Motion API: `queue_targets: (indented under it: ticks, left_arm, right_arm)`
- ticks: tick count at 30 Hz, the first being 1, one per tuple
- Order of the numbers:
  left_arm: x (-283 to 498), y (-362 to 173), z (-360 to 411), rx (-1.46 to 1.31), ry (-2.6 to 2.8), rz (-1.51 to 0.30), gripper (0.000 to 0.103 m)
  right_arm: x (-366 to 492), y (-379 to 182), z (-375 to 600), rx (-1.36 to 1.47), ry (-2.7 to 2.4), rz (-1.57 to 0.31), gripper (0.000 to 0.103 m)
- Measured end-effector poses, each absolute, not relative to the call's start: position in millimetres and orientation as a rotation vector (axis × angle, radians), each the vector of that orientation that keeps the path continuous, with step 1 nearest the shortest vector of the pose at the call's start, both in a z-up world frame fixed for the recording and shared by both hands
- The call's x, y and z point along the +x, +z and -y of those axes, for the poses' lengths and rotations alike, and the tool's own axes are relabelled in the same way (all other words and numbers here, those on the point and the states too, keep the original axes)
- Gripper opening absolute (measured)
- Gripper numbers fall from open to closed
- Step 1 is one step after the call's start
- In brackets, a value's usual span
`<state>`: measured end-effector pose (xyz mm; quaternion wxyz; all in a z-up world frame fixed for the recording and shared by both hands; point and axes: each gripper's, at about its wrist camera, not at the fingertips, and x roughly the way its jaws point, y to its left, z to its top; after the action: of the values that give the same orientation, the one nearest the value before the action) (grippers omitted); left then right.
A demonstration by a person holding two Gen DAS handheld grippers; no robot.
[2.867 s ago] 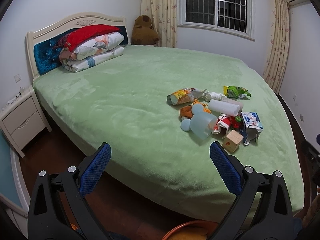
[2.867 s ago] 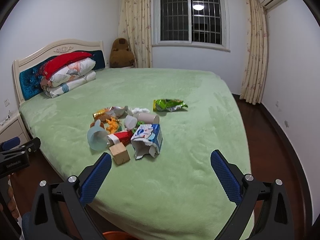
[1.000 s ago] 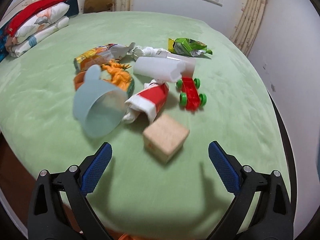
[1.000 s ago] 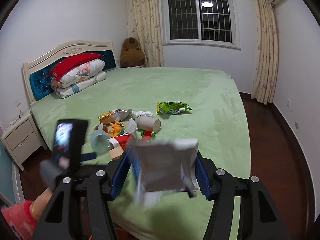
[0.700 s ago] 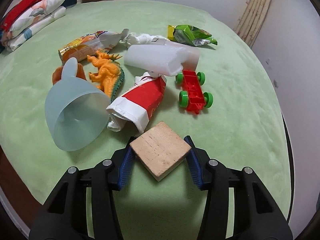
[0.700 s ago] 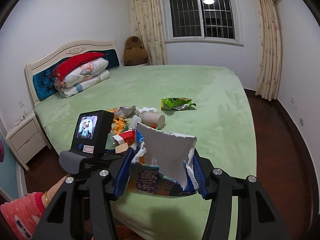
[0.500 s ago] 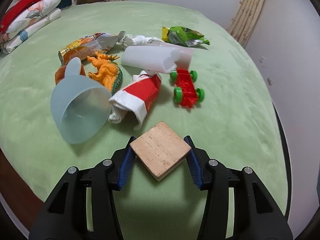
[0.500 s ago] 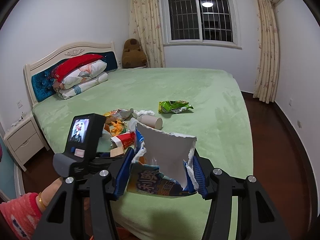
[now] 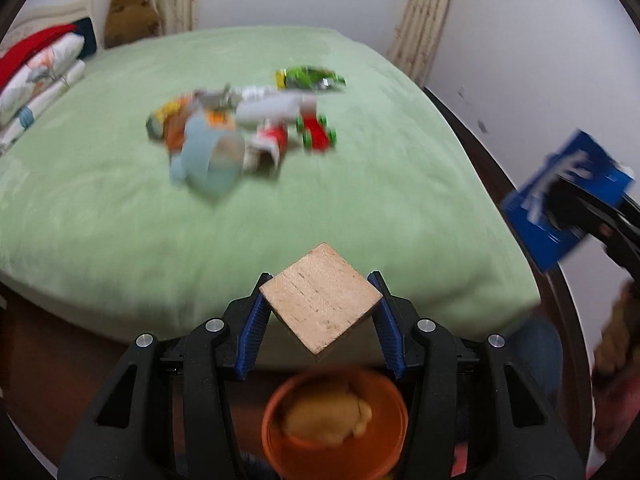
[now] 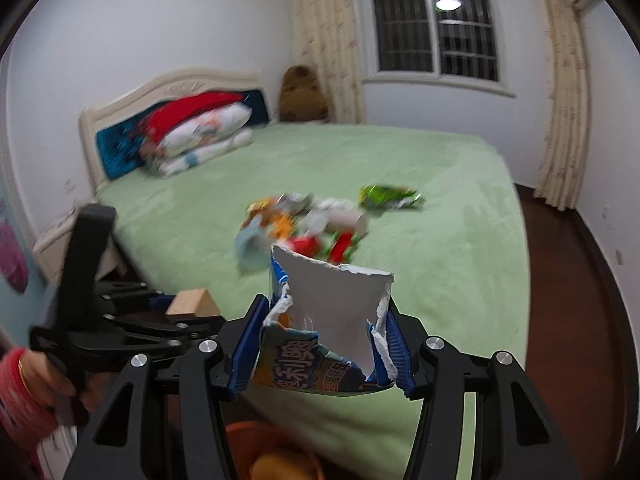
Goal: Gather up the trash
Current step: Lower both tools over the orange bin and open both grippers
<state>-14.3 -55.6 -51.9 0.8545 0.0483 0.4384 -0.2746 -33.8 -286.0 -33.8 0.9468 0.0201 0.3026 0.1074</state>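
Note:
My left gripper [image 9: 320,320] is shut on a wooden block [image 9: 320,306] and holds it past the bed's near edge, above an orange bin [image 9: 334,428]. My right gripper [image 10: 322,340] is shut on a torn blue and white carton [image 10: 328,320]; the carton also shows in the left wrist view [image 9: 564,204]. The block shows in the right wrist view [image 10: 194,302]. More litter lies on the green bed [image 9: 360,208]: a red carton [image 9: 272,140], a green snack bag [image 9: 310,78], a white paper roll [image 9: 272,110].
Toys lie in the same pile: a pale blue cup [image 9: 208,156], a red car with green wheels [image 9: 316,134], an orange dinosaur [image 9: 176,128]. Pillows [image 10: 200,136] are stacked at the headboard. A nightstand [image 10: 60,240] stands left of the bed. Dark wood floor [image 10: 572,320] runs along the right.
Both grippers have pulled back from the pile toward the bed's near edge with their loads. The orange bin has come into view under the left gripper.

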Motion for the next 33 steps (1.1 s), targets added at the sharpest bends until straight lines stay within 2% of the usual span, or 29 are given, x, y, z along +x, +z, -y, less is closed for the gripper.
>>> queue_targets:
  ticks: [6,15,17,18,19,21,22,33]
  left_arm:
    - [-44,-112,31,0.094,-0.579,-1.073,0.048]
    - [-54,-252,37,0.114,-0.537,-1.434,0.048]
    - [-51,-269,39,0.122,-0.509,-1.469,0.048]
    - [-49,-276,39,0.124,-0.492,-1.482,0.053]
    - [-47,-283,39,0.125,-0.470,-1.498,0.058]
    - [-45,-287,36,0.120,-0.439,-1.502,0.068]
    - [-44,-287,36,0.124,-0.427,-1.498,0.069]
    - [-42,-274,31,0.103,-0.383,-1.439,0.070]
  right_arm:
    - [-45,-93,253,0.024,0.328,-0.816,0.054]
    - [-33,-228,229,0.099,0.392,-1.226,0.055]
    - [-30,-257,227,0.108,0.380,-1.308,0.059]
    - [-30,-263,228,0.104,0.358,-1.319,0.064]
    - [-30,-269,230,0.100,0.333,-1.322,0.075]
    - [-30,-269,234,0.092,0.315,-1.315,0.076]
    - [-30,-267,236,0.094,0.311,-1.309,0.077]
    - [-27,-234,251,0.107,0.280,-1.231,0.079]
